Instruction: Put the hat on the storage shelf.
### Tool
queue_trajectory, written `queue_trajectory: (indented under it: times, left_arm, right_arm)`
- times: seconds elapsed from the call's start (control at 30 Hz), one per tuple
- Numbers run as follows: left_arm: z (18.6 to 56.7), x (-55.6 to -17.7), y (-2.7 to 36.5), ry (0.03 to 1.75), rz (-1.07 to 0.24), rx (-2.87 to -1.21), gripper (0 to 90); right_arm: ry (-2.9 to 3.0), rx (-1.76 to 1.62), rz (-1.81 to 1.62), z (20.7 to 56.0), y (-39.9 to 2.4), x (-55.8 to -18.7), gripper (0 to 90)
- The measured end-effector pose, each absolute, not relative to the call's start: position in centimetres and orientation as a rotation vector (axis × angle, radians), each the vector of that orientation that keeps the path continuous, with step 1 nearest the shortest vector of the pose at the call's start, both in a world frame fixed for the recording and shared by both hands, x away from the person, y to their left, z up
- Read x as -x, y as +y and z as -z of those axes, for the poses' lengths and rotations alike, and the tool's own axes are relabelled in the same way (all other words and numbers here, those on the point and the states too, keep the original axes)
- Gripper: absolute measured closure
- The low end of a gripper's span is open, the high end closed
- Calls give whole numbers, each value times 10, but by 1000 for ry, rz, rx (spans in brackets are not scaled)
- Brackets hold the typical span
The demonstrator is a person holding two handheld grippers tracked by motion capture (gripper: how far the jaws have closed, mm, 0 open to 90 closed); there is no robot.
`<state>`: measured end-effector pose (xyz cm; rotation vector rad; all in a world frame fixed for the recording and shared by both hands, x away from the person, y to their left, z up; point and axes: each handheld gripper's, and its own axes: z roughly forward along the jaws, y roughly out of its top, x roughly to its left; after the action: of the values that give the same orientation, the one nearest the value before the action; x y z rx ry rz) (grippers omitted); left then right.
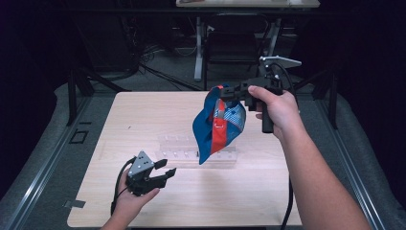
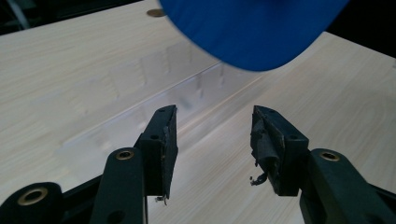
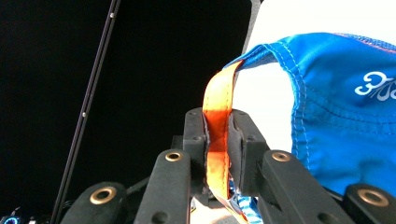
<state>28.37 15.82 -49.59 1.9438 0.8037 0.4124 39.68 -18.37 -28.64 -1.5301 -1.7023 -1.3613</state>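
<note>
A blue cap (image 1: pixel 213 127) with an orange strap and checked lining hangs in the air over the table's middle. My right gripper (image 1: pixel 225 92) is shut on its orange strap (image 3: pixel 217 135), which runs up between the pads to the blue fabric (image 3: pixel 345 116). My left gripper (image 1: pixel 170 172) is low at the front left of the table, open, with nothing between its fingers. In the left gripper view the cap's blue brim (image 2: pixel 252 32) hangs above and beyond the left gripper (image 2: pixel 215 135).
A clear plastic rack (image 1: pixel 196 151) with slots lies on the light wooden table (image 1: pixel 143 115), under and behind the cap; it also lies ahead of the jaws as the rack (image 2: pixel 154 88). Dark floor, cables and a desk frame (image 1: pixel 198 48) lie beyond the far edge.
</note>
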Motion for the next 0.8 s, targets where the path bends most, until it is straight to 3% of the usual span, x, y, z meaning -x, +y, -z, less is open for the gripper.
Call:
queue_trajectory:
  times: [0.5,0.8]
  left_arm:
    - [463,-287,92,626,-407,-2007,547]
    - [460,-296,79,643,-472,-2038,644]
  right_arm:
    - [-1695,1528,1369,288,-174,-400,783]
    - [-1698,1522,1369,287,-174,-399,783]
